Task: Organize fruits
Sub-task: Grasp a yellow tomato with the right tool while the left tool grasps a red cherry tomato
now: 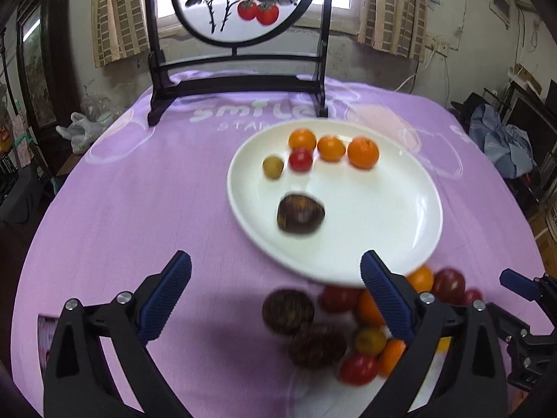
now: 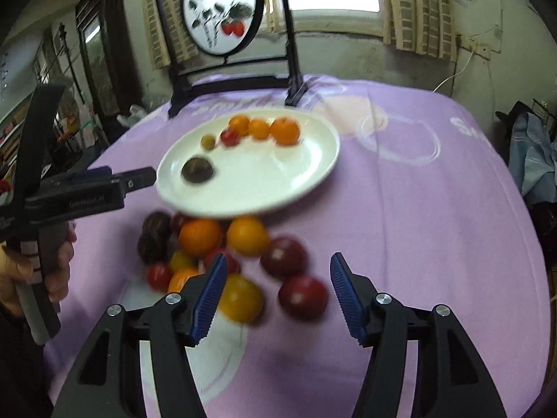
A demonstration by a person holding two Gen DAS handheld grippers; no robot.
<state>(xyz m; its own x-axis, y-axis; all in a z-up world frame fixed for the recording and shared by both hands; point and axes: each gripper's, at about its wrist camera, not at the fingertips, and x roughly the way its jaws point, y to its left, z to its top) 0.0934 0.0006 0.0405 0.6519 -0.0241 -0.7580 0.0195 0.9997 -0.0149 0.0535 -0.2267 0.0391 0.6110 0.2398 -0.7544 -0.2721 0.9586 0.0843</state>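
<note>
A white plate [image 1: 383, 209] on the purple cloth holds three oranges [image 1: 330, 148], a red tomato [image 1: 301, 160], a small yellow-green fruit [image 1: 273, 167] and a dark brown fruit [image 1: 301, 214]. A loose pile of fruits [image 1: 348, 327] lies on the cloth in front of the plate: dark brown ones, oranges, red and yellow ones. My left gripper [image 1: 275, 289] is open and empty above the pile's left side. My right gripper [image 2: 278, 292] is open and empty over the pile [image 2: 240, 257], with a dark red fruit [image 2: 303, 297] between its fingers' line. The plate [image 2: 278, 181] also shows in the right wrist view.
A dark wooden stand with a round painted screen [image 1: 240, 3] stands at the table's far edge. The left gripper's body and the hand holding it [image 2: 69, 191] show at the left in the right wrist view. Clutter and bags lie beyond the table's edges.
</note>
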